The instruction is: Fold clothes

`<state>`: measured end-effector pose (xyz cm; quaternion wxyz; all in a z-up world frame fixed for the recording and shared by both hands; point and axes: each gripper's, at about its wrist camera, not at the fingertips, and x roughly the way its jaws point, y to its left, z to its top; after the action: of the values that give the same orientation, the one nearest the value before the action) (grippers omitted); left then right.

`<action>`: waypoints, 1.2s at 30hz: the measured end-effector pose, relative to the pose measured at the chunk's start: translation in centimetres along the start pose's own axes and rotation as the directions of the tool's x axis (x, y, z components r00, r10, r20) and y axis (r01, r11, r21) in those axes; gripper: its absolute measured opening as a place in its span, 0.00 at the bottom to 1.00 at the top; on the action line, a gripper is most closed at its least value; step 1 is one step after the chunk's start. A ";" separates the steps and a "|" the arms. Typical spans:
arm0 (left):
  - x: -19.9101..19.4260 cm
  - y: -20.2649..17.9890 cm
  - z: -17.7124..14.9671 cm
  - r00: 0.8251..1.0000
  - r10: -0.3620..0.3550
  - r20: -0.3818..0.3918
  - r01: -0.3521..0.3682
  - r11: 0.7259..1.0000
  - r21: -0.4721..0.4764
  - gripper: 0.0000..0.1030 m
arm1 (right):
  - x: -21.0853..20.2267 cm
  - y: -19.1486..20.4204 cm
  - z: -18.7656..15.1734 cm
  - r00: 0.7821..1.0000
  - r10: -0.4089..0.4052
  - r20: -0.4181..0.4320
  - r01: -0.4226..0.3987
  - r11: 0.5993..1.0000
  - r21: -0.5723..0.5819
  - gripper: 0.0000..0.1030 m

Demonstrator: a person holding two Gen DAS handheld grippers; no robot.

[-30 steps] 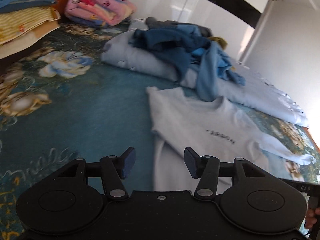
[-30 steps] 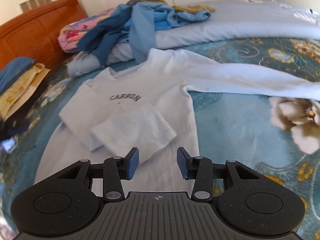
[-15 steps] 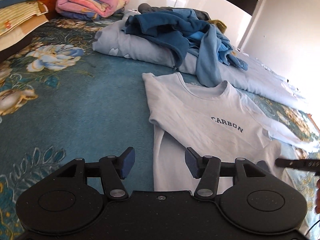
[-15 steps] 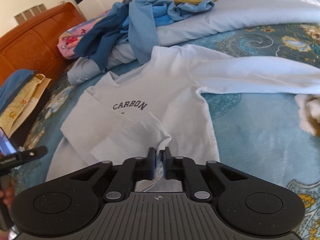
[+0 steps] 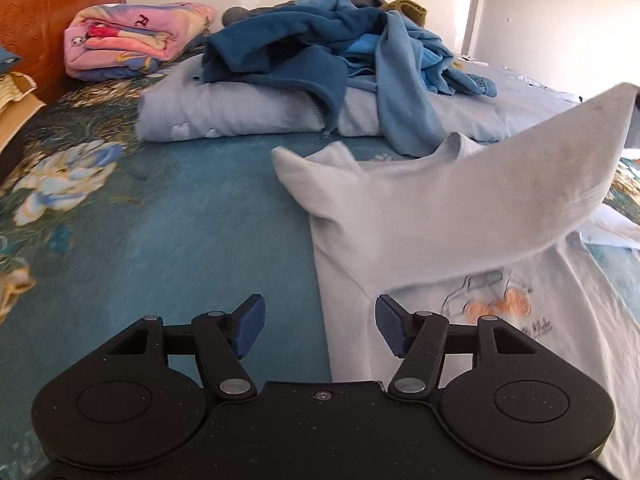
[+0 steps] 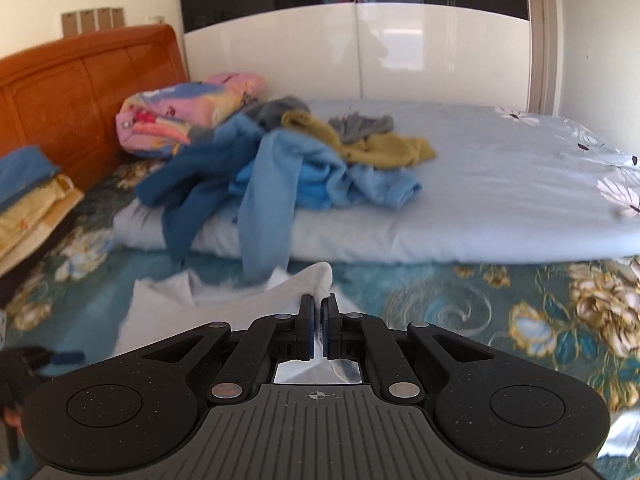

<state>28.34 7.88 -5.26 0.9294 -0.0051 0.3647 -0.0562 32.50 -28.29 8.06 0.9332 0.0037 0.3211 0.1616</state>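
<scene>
A pale blue long-sleeved shirt point(image 5: 400, 216) lies on the teal flowered bedspread point(image 5: 168, 216). One sleeve point(image 5: 560, 168) is lifted up and to the right above the shirt body. My right gripper point(image 6: 318, 330) is shut on the white sleeve cloth point(image 6: 316, 276) and holds it raised. My left gripper point(image 5: 318, 326) is open and empty, low over the shirt's left edge, touching nothing. A small print point(image 5: 492, 300) shows on the shirt's lower part.
A heap of blue, grey and mustard clothes point(image 6: 280, 160) sits on a folded light blue quilt point(image 6: 480, 200) behind the shirt. A pink folded blanket point(image 5: 132, 40) and an orange headboard point(image 6: 80, 92) are at the far left. Stacked folded items point(image 6: 28, 200) lie at the left edge.
My right gripper, shut on the sleeve half a second ago, has lifted it high off the shirt. The left gripper has moved in closer to the shirt's edge and stays open.
</scene>
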 end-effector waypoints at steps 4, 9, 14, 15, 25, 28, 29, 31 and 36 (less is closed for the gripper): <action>1.9 -2.0 0.8 1.000 -0.004 -0.019 0.005 0.997 0.080 0.58 | 0.2 0.1 1.1 1.000 0.001 0.015 0.000 1.000 -0.029 0.02; 1.8 -2.8 0.7 1.000 -0.013 0.008 0.012 0.995 0.103 0.59 | 0.1 0.5 2.0 0.999 0.018 0.035 -0.017 0.999 -0.038 0.02; 1.2 -3.6 0.3 1.000 -0.011 0.007 0.009 0.983 0.181 0.61 | 0.1 0.6 2.0 0.999 0.020 0.035 -0.019 0.999 -0.043 0.03; 1.2 -3.8 0.1 1.000 -0.010 0.007 0.009 0.984 0.178 0.64 | 0.0 0.5 2.0 0.999 0.021 0.037 -0.020 0.999 -0.040 0.03; 4.3 -4.2 1.4 0.991 0.126 0.052 -0.130 0.987 0.099 0.65 | -2.0 1.4 3.7 0.992 0.094 0.089 -0.092 0.996 -0.017 0.03; 4.1 -3.0 2.0 0.976 0.201 0.090 -0.203 0.979 0.021 0.65 | -2.4 1.8 4.2 0.989 0.107 0.101 -0.103 0.994 -0.038 0.03; 4.0 -2.4 2.2 0.968 0.231 0.096 -0.231 0.973 -0.016 0.65 | -2.4 1.9 4.3 0.989 0.105 0.100 -0.101 0.994 -0.041 0.03; 3.5 -1.5 2.2 0.953 0.284 0.108 -0.276 0.958 -0.083 0.65 | -1.8 2.0 4.1 0.991 0.104 0.087 -0.101 0.994 -0.041 0.03; 2.5 0.5 1.2 0.936 0.339 0.091 -0.324 0.934 -0.152 0.66 | 1.8 1.8 1.7 0.998 0.068 -0.009 -0.068 0.997 -0.034 0.03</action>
<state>31.03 8.09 -6.05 0.9427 -0.0094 0.3086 0.1266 34.25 -25.85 8.55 0.9258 -0.0017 0.3216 0.1987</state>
